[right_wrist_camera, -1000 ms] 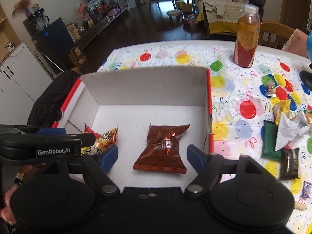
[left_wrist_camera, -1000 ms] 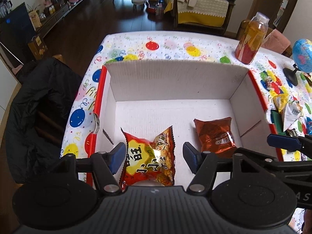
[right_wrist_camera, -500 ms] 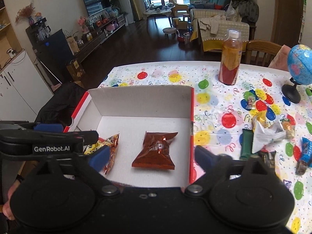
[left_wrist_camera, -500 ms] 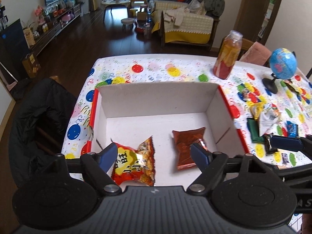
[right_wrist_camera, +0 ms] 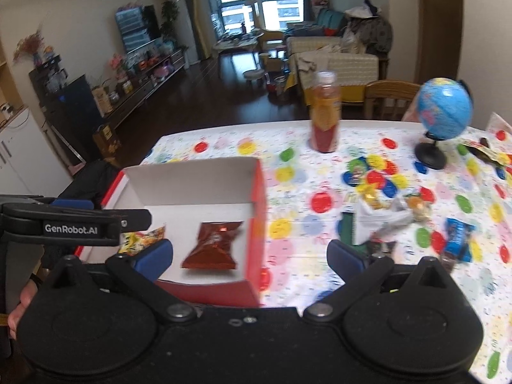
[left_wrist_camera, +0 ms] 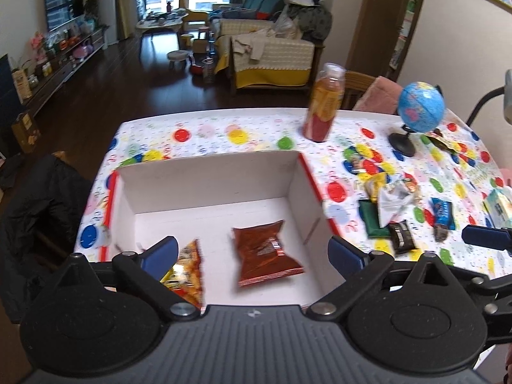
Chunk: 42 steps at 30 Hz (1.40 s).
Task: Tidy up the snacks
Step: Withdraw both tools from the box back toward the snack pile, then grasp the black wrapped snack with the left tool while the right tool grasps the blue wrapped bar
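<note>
A white cardboard box with red edges (left_wrist_camera: 208, 185) (right_wrist_camera: 192, 185) stands on the table. Inside lie a dark red snack bag (left_wrist_camera: 265, 256) (right_wrist_camera: 212, 246) and a yellow-red snack bag (left_wrist_camera: 187, 272) (right_wrist_camera: 144, 238). My left gripper (left_wrist_camera: 252, 254) is open and empty, held above the box's near side. My right gripper (right_wrist_camera: 249, 256) is open and empty, above the box's right wall. Loose snacks lie to the right of the box: a green packet (left_wrist_camera: 371, 217) (right_wrist_camera: 347, 227), a white wrapper (left_wrist_camera: 392, 200) (right_wrist_camera: 380, 217), a black bar (left_wrist_camera: 401, 236) and a blue packet (left_wrist_camera: 443, 212) (right_wrist_camera: 457, 240).
An orange drink bottle (left_wrist_camera: 324, 102) (right_wrist_camera: 324, 115) and a blue globe (left_wrist_camera: 419, 108) (right_wrist_camera: 443, 115) stand at the table's far side. A chair with a black jacket (left_wrist_camera: 38, 211) is at the left edge. The balloon-print tablecloth (right_wrist_camera: 297, 224) covers the table.
Both grippers have risen and pulled back from the box, opening wider. The views have swung right, bringing the loose snacks and the globe into sight. The two bags stay in the box.
</note>
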### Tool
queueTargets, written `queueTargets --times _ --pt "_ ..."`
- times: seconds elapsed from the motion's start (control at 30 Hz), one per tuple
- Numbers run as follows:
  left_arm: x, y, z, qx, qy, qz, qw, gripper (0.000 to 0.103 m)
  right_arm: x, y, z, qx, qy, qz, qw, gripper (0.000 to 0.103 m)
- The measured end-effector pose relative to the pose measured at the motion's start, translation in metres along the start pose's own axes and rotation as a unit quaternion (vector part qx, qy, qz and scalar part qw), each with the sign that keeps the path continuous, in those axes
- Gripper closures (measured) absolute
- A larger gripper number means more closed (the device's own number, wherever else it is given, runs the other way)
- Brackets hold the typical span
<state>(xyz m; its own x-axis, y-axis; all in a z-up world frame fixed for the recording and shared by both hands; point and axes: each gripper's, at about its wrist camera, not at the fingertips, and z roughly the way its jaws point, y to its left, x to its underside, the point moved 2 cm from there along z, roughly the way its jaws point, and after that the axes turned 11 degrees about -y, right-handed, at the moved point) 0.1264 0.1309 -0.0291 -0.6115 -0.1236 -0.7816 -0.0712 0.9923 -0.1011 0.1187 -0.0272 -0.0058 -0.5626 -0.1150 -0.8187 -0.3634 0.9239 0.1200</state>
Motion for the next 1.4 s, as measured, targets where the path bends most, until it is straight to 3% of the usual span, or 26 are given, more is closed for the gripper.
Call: queueTargets --times 0.63,1.03,1.4 --pt "0.000 -0.135 0.056 0.028 0.028 0.052 0.9979 0.002 0.028 -0.156 -0.017 0.066 0.026 0.042 0.997 0.001" --pt "0.012 -0.214 0.123 -0.019 0.058 0.037 0.9974 0.003 0.031 -0.276 0.014 0.106 0.040 0.087 0.990 0.008" --pt "0.033 -0.250 0.184 -0.048 0.123 0.006 0.9913 0.003 0.031 -0.337 0.077 0.117 0.071 0.126 0.983 0.018"
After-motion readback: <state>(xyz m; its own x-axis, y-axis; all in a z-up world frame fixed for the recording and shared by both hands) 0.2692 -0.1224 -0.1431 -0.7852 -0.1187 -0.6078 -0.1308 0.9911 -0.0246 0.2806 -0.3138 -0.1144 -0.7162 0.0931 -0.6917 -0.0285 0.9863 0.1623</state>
